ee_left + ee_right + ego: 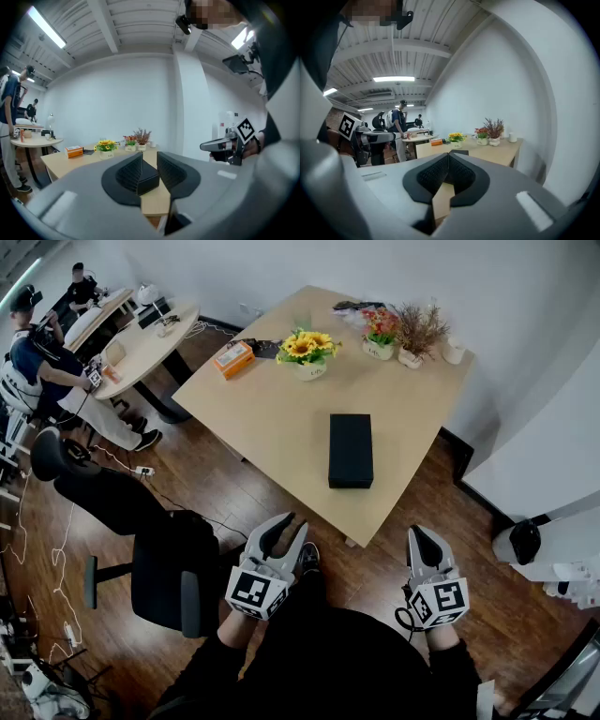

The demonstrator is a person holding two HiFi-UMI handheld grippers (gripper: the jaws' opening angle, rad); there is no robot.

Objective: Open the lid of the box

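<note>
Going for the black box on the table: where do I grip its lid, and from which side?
The black box lies flat on the table, its long axis pointing away from you. I'd probably come from the near table edge and take the two long sides, high up near the facing short end, so the jaws span its narrow width. The lid seam isn't visible.

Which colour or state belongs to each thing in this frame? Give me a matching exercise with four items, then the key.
Things:
1. box
2. sunflowers
3. left gripper
4. right gripper

Colours or states:
A. jaws together, nothing between them
B. black, lid on
C. jaws a little apart, holding nothing
D. yellow

Pairs: 1-B, 2-D, 3-C, 4-A
</note>
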